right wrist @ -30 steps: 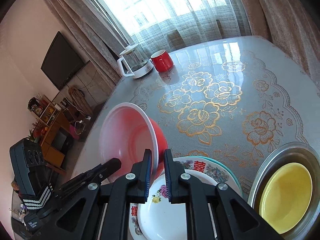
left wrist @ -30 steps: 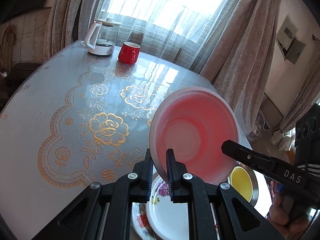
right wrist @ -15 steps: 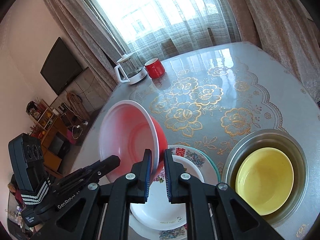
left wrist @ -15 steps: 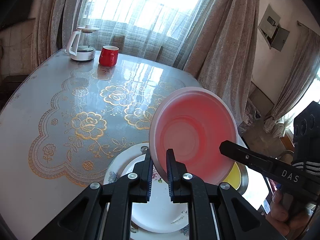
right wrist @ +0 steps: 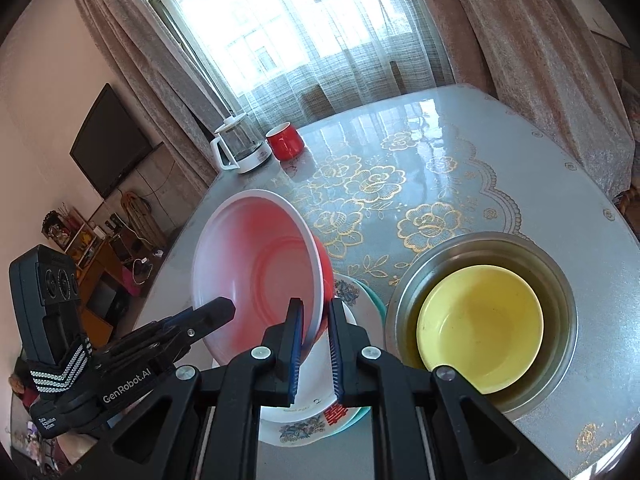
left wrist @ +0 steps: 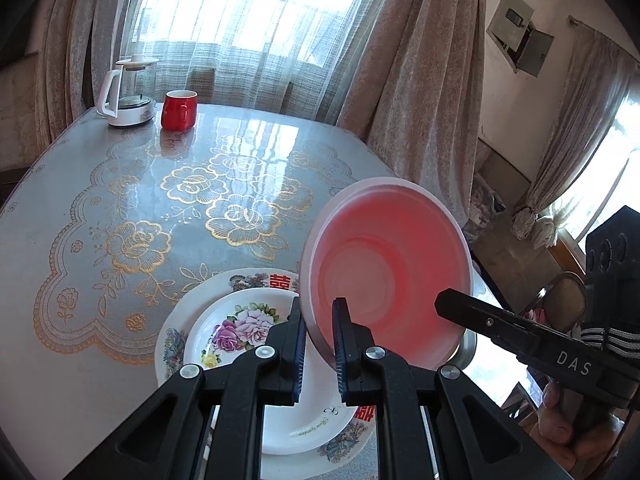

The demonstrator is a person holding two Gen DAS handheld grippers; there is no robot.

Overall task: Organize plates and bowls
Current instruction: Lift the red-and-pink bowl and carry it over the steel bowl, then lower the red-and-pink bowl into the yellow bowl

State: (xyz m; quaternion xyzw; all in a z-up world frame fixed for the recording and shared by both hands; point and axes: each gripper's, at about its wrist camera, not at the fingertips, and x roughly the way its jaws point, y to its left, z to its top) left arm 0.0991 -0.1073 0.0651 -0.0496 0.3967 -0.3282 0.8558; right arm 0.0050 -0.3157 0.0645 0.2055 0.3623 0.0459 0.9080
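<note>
Both grippers carry the red bowl (left wrist: 390,280) between them — left gripper (left wrist: 320,344) clamped on one edge of the rim, right gripper (right wrist: 316,344) clamped on the opposite edge, each with the rim pinched between its pads. Over the last second the pair has pulled back across the desk (left wrist: 80,380): the stacked plates (left wrist: 256,340), which were half cut off at the bottom of the left view, now lie in full sight below the bowl, and the steel basin (right wrist: 416,280) with the yellow bowl (right wrist: 480,328) in it has slid from the right view's corner toward its middle. The grip itself has not altered. My reading: the bowl is lifted clear of the plates and being brought over for nesting, likely toward the basin — a guess, not seen. The bowl hangs in the air, tilted well up on edge, mouth facing the left camera, above the near side of the plate stack and just beside the basin. It looks like thin plastic: white rim and pale inside with red glowing through where the window lights it, plain red outside, ringed foot showing faintly. Kettle (left wrist: 128,96) and red mug (left wrist: 179,109) stand far off by the window.
</note>
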